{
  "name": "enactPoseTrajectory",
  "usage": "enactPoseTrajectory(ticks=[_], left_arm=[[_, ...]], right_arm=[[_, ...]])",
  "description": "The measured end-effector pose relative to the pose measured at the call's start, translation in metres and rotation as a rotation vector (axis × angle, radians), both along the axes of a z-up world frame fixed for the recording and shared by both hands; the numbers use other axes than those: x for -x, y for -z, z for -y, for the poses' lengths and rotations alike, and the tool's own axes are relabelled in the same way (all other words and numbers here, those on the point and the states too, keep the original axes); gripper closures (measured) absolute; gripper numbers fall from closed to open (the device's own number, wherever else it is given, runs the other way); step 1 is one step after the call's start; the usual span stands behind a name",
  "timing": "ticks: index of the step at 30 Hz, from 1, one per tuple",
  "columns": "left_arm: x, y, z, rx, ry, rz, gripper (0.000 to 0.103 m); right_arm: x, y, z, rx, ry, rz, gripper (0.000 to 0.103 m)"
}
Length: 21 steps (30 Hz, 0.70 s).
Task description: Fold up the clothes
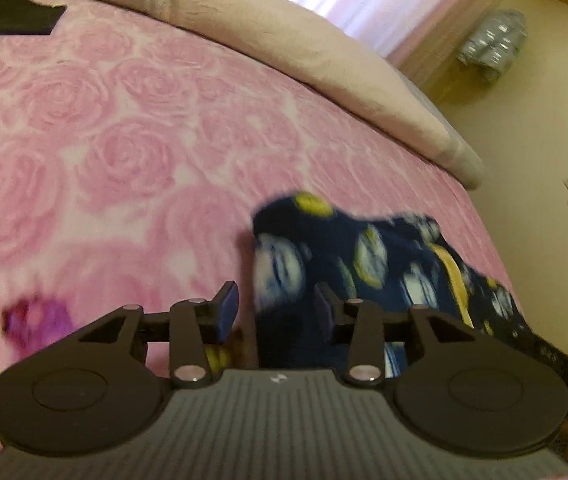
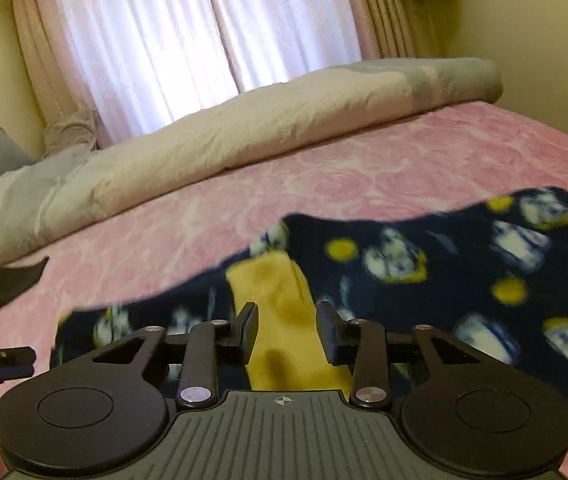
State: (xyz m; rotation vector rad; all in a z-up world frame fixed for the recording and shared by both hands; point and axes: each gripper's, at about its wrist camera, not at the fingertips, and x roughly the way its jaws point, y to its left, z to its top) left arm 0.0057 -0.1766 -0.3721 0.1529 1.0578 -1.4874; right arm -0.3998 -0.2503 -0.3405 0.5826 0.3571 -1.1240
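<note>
So the garment (image 2: 423, 280) lies on the bed (image 2: 363, 168), crumpled, near the front edge. In the right wrist view it spreads from the middle out to the right, with the right gripper (image 2: 287, 330) just above it. In the left wrist view the left gripper (image 1: 276, 312) sits at its left end, fabric between the 2 fingers. Behind it all, a rolled duvet (image 2: 244, 128) runs along the far side of the bed, curtains (image 2: 188, 32) behind that. Another cloth (image 1: 4, 12) lies far left.
</note>
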Motion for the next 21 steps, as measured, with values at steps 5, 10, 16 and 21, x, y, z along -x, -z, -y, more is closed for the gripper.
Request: enactPoseTrajectory(ticks=[5, 10, 16, 21], left_arm=[[0.042, 0.024, -0.022, -0.101, 0.158, 0.132, 0.068], [0.038, 0.023, -0.038, -0.099, 0.086, 0.086, 0.071], [0.04, 0.016, -0.053, -0.097, 0.098, 0.154, 0.068], [0.045, 0.005, -0.056, -0.1, 0.064, 0.202, 0.072]], right_arm=[[0.0, 0.029, -0.024, -0.059, -0.073, -0.118, 0.066], [0.004, 0.028, -0.023, -0.106, -0.024, -0.116, 0.066], [0.007, 0.021, -0.035, -0.099, -0.025, -0.124, 0.066], [0.009, 0.026, -0.035, -0.145, 0.021, -0.145, 0.066]])
